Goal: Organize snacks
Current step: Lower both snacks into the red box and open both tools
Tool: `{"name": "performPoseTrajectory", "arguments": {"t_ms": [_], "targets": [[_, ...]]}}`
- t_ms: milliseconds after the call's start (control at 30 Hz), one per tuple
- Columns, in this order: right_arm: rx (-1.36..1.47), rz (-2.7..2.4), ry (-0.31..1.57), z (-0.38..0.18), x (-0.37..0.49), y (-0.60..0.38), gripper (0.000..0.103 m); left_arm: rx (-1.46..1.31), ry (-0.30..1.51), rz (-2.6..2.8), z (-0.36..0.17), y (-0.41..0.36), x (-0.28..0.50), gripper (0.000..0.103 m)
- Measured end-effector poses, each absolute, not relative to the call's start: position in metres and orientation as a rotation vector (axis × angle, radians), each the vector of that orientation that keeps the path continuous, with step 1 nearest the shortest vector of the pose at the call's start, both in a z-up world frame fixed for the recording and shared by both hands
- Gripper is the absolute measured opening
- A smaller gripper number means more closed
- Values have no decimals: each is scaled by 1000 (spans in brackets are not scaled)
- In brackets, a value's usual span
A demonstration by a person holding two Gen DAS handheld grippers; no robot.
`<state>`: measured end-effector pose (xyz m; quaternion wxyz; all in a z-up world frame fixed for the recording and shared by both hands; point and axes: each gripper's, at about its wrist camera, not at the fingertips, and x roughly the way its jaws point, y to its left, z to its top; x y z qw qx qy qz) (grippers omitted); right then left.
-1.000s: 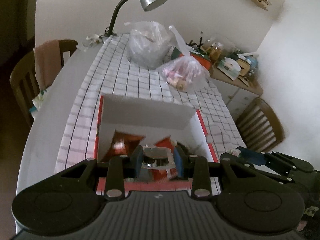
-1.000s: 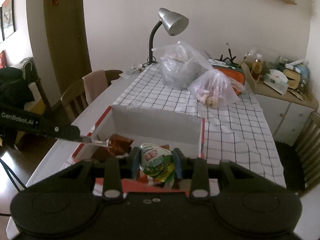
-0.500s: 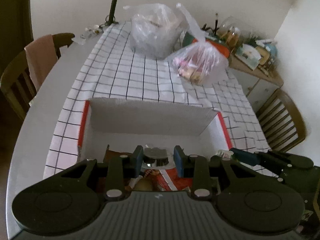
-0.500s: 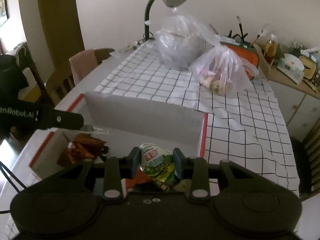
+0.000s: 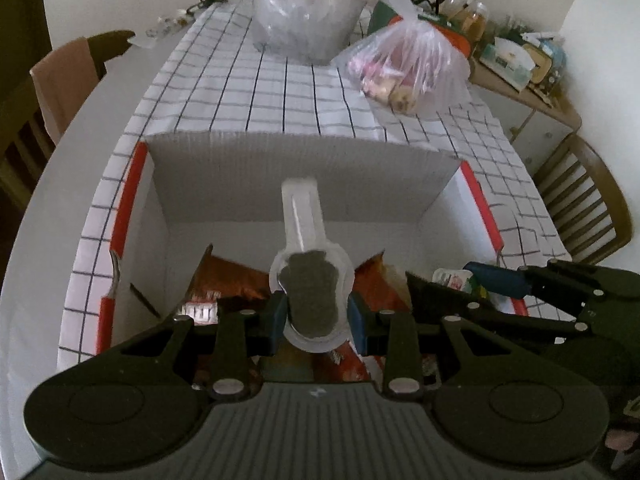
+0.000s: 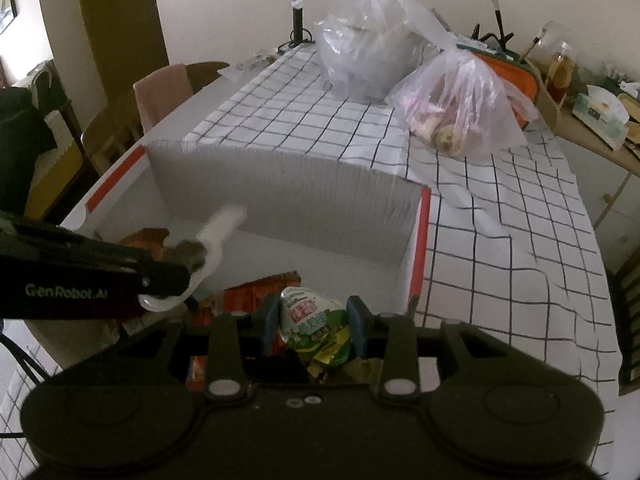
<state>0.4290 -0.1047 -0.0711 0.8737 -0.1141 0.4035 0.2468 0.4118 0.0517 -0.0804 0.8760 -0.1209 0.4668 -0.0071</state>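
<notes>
Cardboard box (image 5: 304, 168) | left hand-held gripper (image 5: 316, 316) clamps clear snack pack (image 5: 310, 280) | right hand-held gripper (image 6: 314, 320) opening around green pouch (image 6: 316, 324), possibly jelly

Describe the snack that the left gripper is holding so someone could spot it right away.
On the checked tablecloth stands an open white box with red edges. Over its red-brown packets, the left gripper holds a clear pouch: a long clear tab above a dark grey filling, unlike the printed wrappers around it.
</notes>
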Motion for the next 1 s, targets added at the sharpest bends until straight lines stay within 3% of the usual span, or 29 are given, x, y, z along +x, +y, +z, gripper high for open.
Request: {"name": "performPoseTrajectory", "arguments": {"t_ms": [233,400,533,1000], "targets": [[-247,507,859,-78,423,-107,39,-238,1013,-11,-91,49,405,32],[-224,498,850,-74,415,-115,48,-231,994,-21,-83,49,394,33],[-203,494,825,-63,404,-122,54,-230,955,-27,-71,49,382,47],[-107,505,693,-14,353,-138,86,-187,805,-32,-23,54,332,65]]}}
